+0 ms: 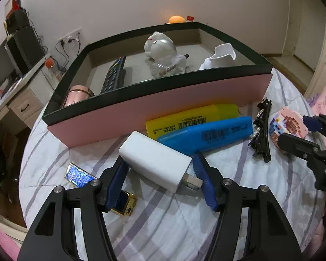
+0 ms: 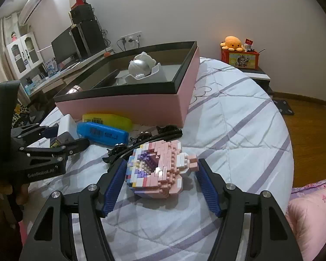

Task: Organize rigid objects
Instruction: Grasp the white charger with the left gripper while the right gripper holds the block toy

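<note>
A white charger block [image 1: 154,161] with metal prongs lies on the striped bedspread, and my left gripper [image 1: 159,158] is shut on it, one blue pad on each side. From the right wrist view the left gripper [image 2: 69,134] shows at the left, clamped on the same white charger [image 2: 65,127]. My right gripper [image 2: 160,163] is shut on a pink and pastel brick model [image 2: 160,169], which rests low over the bedspread. That brick model [image 1: 286,124] and the right gripper [image 1: 297,130] sit at the right edge of the left wrist view.
A pink box [image 1: 163,106] with a dark rim stands behind, holding a white figurine [image 1: 160,45], a remote, a glass bottle, a white cup and a copper cup. A yellow case [image 1: 191,117], a blue case [image 1: 206,134], a black hair clip [image 1: 261,130] and two glittery gold-edged pieces [image 1: 80,177] lie beside it.
</note>
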`<state>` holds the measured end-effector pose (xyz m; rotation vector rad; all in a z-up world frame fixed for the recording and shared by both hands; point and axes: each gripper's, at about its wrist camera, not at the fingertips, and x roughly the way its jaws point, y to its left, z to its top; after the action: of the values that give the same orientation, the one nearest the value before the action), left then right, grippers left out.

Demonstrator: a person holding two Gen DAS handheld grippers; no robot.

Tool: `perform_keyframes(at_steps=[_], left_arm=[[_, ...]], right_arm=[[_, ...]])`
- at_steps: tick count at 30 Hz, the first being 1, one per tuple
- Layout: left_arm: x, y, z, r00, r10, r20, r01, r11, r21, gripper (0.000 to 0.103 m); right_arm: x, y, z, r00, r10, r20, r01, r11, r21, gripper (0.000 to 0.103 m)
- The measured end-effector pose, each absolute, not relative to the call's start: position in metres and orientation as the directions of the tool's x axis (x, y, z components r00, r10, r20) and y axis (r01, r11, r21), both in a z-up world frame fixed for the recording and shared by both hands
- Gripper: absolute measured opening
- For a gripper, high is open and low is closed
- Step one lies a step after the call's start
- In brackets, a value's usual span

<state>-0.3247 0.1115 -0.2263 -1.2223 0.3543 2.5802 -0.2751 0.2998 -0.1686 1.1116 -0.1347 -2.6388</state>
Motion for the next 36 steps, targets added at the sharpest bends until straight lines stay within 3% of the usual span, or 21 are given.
perform_keyframes(at_steps=[12, 13, 16, 23, 28, 33, 34, 35, 36], left_arm=[[-0.306, 0.094, -0.212, -0.613, 0.189, -0.767, -0.359, -0.931, 0.058, 0.059], [-0.303, 0.092, -0.210, -0.614, 0.196, -0.765, -0.362, -0.931, 0.053, 0.057], [-0.297, 0.086, -0.206, -0.613, 0.209, -0.762, -0.364, -0.931, 0.037, 0.038], [-0.285, 0.074, -0.208, -0.604, 0.215, -0.768, -0.355, -0.935, 0.017, 0.038], [-0.289, 0.067, -0.208, -0.612, 0.207, -0.763, -0.299, -0.954, -0.019, 0.043], [-0.297, 0.081, -0.211, -0.624, 0.179, -0.761, -0.303, -0.953, 0.024, 0.044], [-0.298, 0.083, -0.211, -0.623, 0.180, -0.761, -0.309, -0.951, 0.027, 0.040], [-0.298, 0.086, -0.211, -0.626, 0.174, -0.760, -0.315, -0.948, 0.043, 0.027], [-0.298, 0.087, -0.211, -0.627, 0.172, -0.760, -0.320, -0.946, 0.050, 0.023]], right_arm=[[-0.276, 0.293, -0.170, -0.675, -0.232, -0.700, 0.199, -0.971, 0.131, 0.068], [-0.275, 0.293, -0.170, -0.677, -0.231, -0.699, 0.200, -0.972, 0.126, 0.068], [-0.270, 0.294, -0.167, -0.680, -0.231, -0.695, 0.196, -0.972, 0.131, 0.067], [-0.260, 0.287, -0.159, -0.674, -0.271, -0.687, 0.224, -0.962, 0.159, 0.068], [-0.258, 0.284, -0.162, -0.663, -0.276, -0.696, 0.227, -0.960, 0.164, 0.068], [-0.259, 0.283, -0.165, -0.657, -0.280, -0.700, 0.230, -0.959, 0.168, 0.068], [-0.259, 0.283, -0.165, -0.654, -0.284, -0.701, 0.233, -0.958, 0.170, 0.068], [-0.260, 0.283, -0.166, -0.652, -0.286, -0.702, 0.234, -0.957, 0.172, 0.068], [-0.260, 0.284, -0.166, -0.652, -0.286, -0.702, 0.233, -0.957, 0.173, 0.068]])
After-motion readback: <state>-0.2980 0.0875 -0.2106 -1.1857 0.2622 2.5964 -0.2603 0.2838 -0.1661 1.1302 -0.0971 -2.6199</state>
